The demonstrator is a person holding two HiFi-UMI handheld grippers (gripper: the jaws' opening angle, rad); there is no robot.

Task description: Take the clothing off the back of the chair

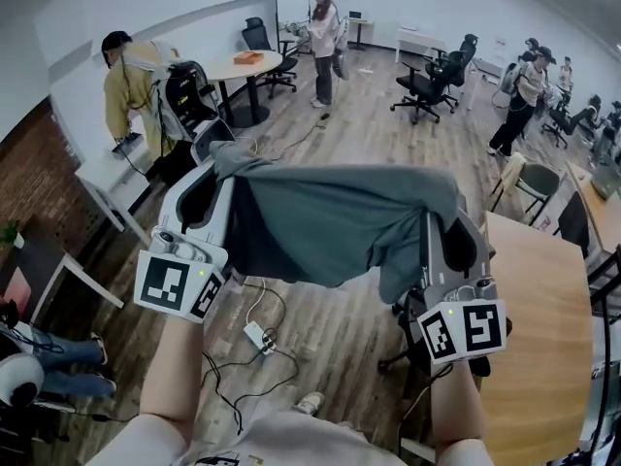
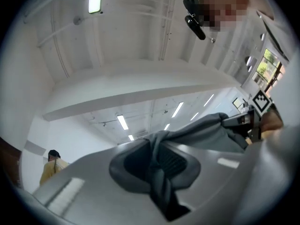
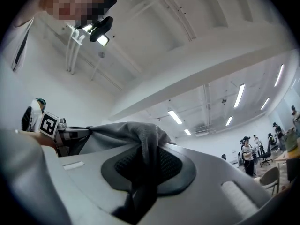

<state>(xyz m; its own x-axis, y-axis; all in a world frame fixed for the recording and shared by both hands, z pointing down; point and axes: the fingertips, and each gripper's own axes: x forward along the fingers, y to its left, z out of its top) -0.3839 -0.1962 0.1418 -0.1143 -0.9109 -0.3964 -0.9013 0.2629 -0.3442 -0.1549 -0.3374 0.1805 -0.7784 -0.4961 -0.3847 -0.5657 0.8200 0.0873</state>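
Note:
A grey garment (image 1: 330, 216) hangs stretched between my two grippers, lifted off the floor in front of me. My left gripper (image 1: 221, 160) is shut on its left end; in the left gripper view a bunched fold of the garment (image 2: 157, 172) is pinched between the jaws. My right gripper (image 1: 441, 214) is shut on the right end, where the cloth (image 3: 145, 149) bulges out between the pads. Both grippers point slightly upward. Under the garment only the dark base of a chair (image 1: 400, 357) shows; its back is hidden.
A wooden table (image 1: 539, 338) stands close on the right. A power strip (image 1: 260, 336) and cables lie on the wood floor below. A person in yellow (image 1: 126, 90) stands at a counter on the left. Office chairs, a round table (image 1: 243, 66) and other people fill the back.

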